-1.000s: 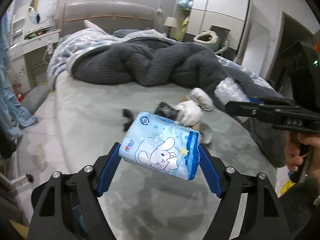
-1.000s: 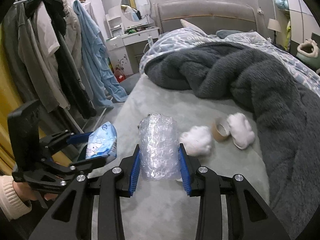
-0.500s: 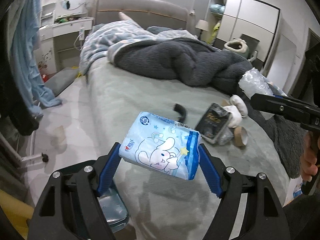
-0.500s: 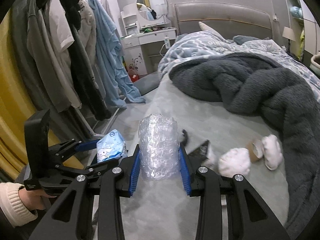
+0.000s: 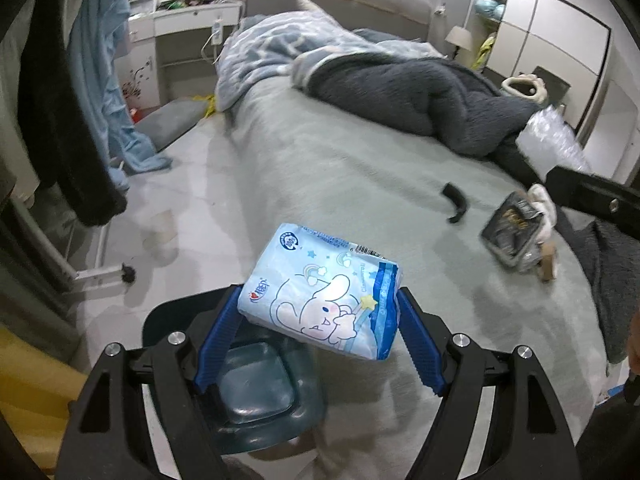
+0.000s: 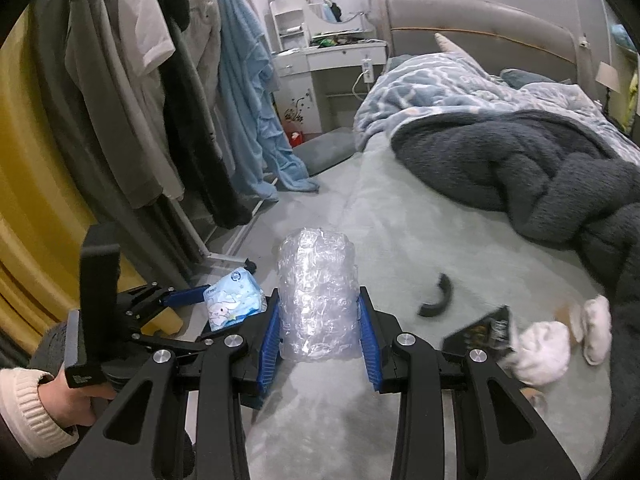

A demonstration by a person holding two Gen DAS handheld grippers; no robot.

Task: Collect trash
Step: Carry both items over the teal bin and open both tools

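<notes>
My left gripper (image 5: 318, 312) is shut on a light blue tissue pack (image 5: 320, 292) with a cartoon print, held above a dark teal bin (image 5: 256, 396) beside the bed. The pack also shows in the right wrist view (image 6: 234, 304). My right gripper (image 6: 318, 320) is shut on a roll of clear bubble wrap (image 6: 316, 296), held over the bed's edge, to the right of the left gripper (image 6: 192, 300). On the grey bedsheet lie a black wrapper (image 5: 508, 228), a curved black strip (image 5: 456, 200), white socks (image 6: 544, 344) and a cardboard tape core (image 5: 548, 266).
A dark grey fleece blanket (image 5: 420, 96) and a blue patterned quilt (image 6: 440, 84) cover the far bed. Clothes hang on a rack (image 6: 140, 100) at the left. A white dresser (image 6: 332, 56) stands by the headboard. Yellow fabric (image 6: 24, 200) is at far left.
Both grippers have swung left, away from the bed's middle toward its edge and the floor. The teal bin has come fully under the left gripper. Both holds are unchanged.
</notes>
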